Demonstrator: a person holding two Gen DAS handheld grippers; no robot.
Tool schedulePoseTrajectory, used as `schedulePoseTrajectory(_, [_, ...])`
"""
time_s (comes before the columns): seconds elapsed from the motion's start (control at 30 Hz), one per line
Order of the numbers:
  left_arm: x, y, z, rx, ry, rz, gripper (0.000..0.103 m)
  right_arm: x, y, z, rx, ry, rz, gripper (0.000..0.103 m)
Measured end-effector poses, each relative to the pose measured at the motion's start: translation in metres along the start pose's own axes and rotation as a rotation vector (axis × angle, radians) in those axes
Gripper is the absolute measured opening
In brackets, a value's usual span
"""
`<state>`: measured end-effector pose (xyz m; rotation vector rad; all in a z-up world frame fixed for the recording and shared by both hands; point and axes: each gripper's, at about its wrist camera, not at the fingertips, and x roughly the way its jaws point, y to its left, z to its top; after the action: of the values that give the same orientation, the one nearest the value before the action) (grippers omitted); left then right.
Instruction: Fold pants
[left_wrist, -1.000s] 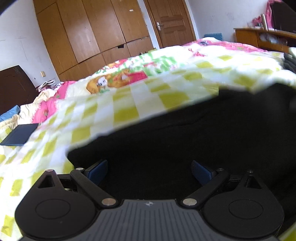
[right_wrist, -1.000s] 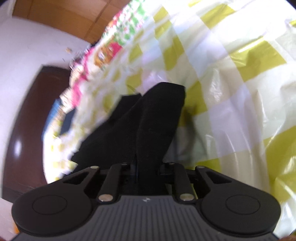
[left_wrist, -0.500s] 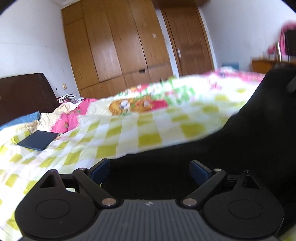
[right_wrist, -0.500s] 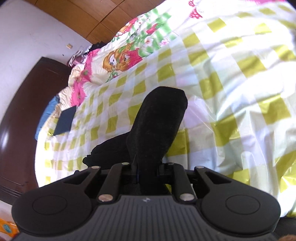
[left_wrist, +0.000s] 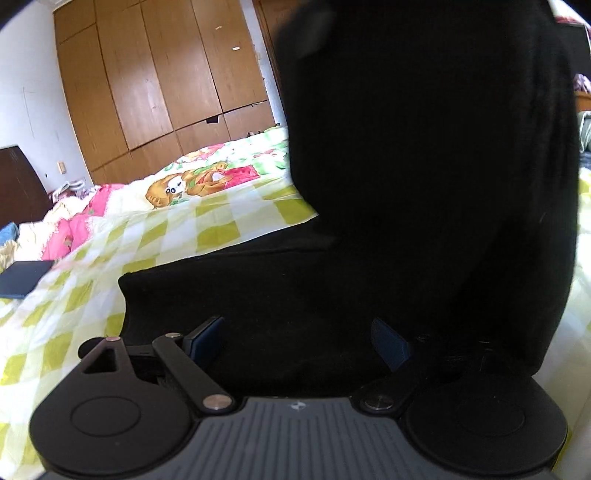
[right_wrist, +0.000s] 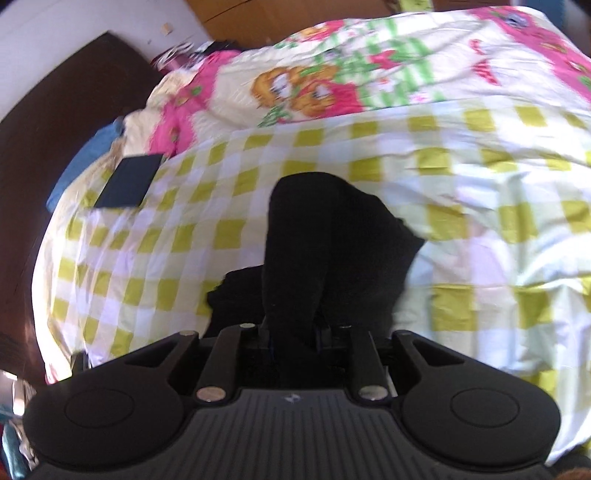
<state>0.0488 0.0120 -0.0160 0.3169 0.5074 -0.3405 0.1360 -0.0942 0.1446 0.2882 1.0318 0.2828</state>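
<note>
Checked bedspread (left_wrist: 155, 236), wardrobe (left_wrist: 159, 81), dark notebook (right_wrist: 129, 181)

We have two fisheye views, each from the back of a gripper and looking forward along its fingers. Our left one sits low and close over the bed (left_wrist: 221, 229), tilted a little down; it faces the wardrobe (left_wrist: 166, 74) across the room, with the pants (left_wrist: 424, 184) filling its right half at very close range. Our right one looks from higher up, steeply down onto the bed (right_wrist: 480, 184), and is blurred. Both share the checked cover, the cartoon print (left_wrist: 192, 184) (right_wrist: 306, 88), the dark book (left_wrist: 22, 282) (right_wrist: 129, 181) and the pants (right_wrist: 325, 240).
</note>
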Motion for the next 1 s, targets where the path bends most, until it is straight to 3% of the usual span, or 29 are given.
schedulePoseTrajectory(0.13, [-0.014, 0.028, -0.003, -0.125, -0.032, -0.040, 0.098, 0.047, 0.035, -0.001, -0.033, 0.038, -0.002, 0.029])
schedulePoseTrajectory(0.27, [-0.027, 0.047, -0.011, -0.212, -0.058, -0.046, 0.098, 0.089, 0.052, -0.004, -0.048, 0.135, -0.020, 0.034])
schedulePoseTrajectory(0.5, [-0.063, 0.079, -0.029, -0.403, -0.109, -0.103, 0.099, 0.054, 0.070, 0.005, -0.120, 0.149, 0.145, 0.038])
schedulePoseTrajectory(0.6, [-0.075, 0.098, -0.039, -0.555, -0.112, -0.139, 0.099, 0.044, 0.082, 0.014, -0.282, 0.078, 0.132, 0.043])
schedulePoseTrajectory(0.67, [-0.085, 0.112, -0.048, -0.678, -0.127, -0.194, 0.099, 0.054, 0.086, 0.021, -0.390, 0.084, 0.104, 0.052])
schedulePoseTrajectory(0.8, [-0.106, 0.135, -0.069, -0.885, -0.118, -0.292, 0.100, 0.082, 0.082, 0.028, -0.565, 0.120, 0.058, 0.054])
schedulePoseTrajectory(0.87, [-0.119, 0.140, -0.064, -0.912, -0.130, -0.294, 0.103, 0.095, 0.076, 0.034, -0.562, 0.156, 0.084, 0.054])
schedulePoseTrajectory(1.0, [-0.134, 0.122, -0.040, -0.803, -0.123, -0.275, 0.103, 0.110, 0.074, 0.044, -0.594, 0.178, 0.180, 0.056])
